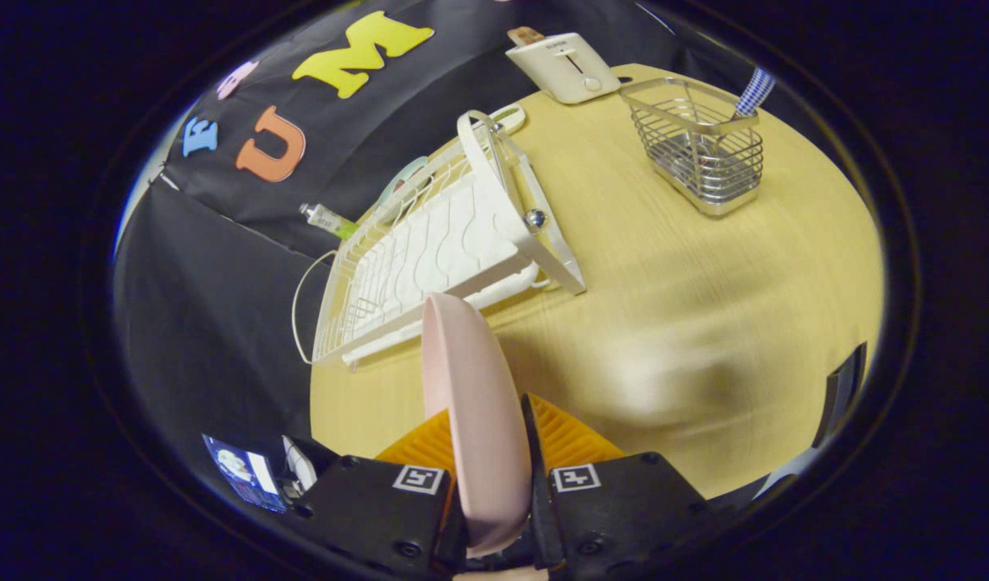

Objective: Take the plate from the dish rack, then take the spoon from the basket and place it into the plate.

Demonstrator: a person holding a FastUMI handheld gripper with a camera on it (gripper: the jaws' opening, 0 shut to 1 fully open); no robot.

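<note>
The gripper was pinched on the pale pink round plate, which stood on edge between the two fingers, one pressing each face near the rim. The plate was clear of the white wire dish rack and hung above the light wooden round table, the rack just beyond its upper edge.

The plate looked stiff and smooth, probably plastic or glazed ware of modest weight, though the material could not be told for sure. Held by one edge, it would tend to swing or slip if tilted fast, so a firm hold at the rim and a slow lowering to flat seemed wise.

The spoon with a blue-and-white checked handle stood upright in the silver wire basket, well beyond the fingers on the far side of the table. Its slim handle was the natural place to take hold; it would likely be light and rigid.

A white toaster sat behind the basket, near the wall. A small tube with a green cap lay beside the rack's far side. The open tabletop between rack and basket offered room to set the plate down, with nothing in the way.
</note>
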